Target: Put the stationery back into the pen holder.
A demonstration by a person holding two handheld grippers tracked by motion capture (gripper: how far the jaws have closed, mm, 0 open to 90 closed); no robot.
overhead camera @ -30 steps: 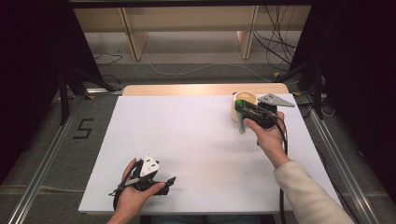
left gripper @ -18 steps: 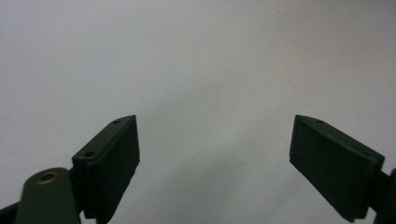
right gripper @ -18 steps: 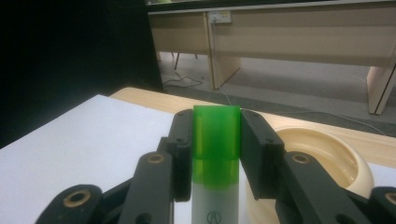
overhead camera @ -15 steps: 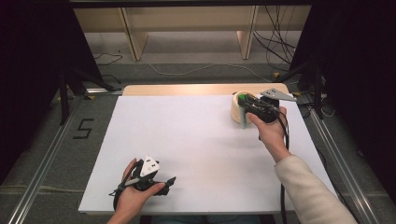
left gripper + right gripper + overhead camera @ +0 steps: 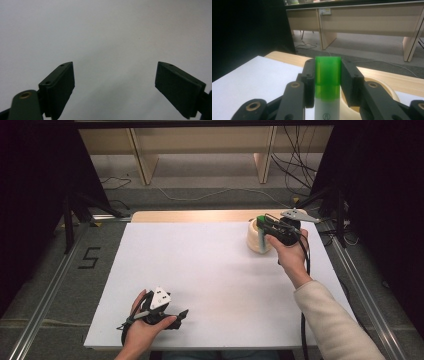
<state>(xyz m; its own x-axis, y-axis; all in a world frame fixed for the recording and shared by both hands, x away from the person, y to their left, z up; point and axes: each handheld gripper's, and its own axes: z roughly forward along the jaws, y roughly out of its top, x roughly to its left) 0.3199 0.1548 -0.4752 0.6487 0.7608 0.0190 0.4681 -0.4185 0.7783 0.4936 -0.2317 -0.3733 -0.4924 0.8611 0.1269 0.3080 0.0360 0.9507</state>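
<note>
Right gripper is clamped on the green-capped tube, over the bowl at the table's far right. Left gripper idle, jaws apart, near edge. Risk — smooth cap slipping through, tube dropping crooked.

cream sleeve, black gripper, trailing cable

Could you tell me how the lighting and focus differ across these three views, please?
High view: the white table is evenly lit, its surroundings black. Left gripper view: soft, featureless grey surface with a faint shadow between the jaws. Right gripper view: the green-capped tube is sharp and bright, the left background dark.
</note>
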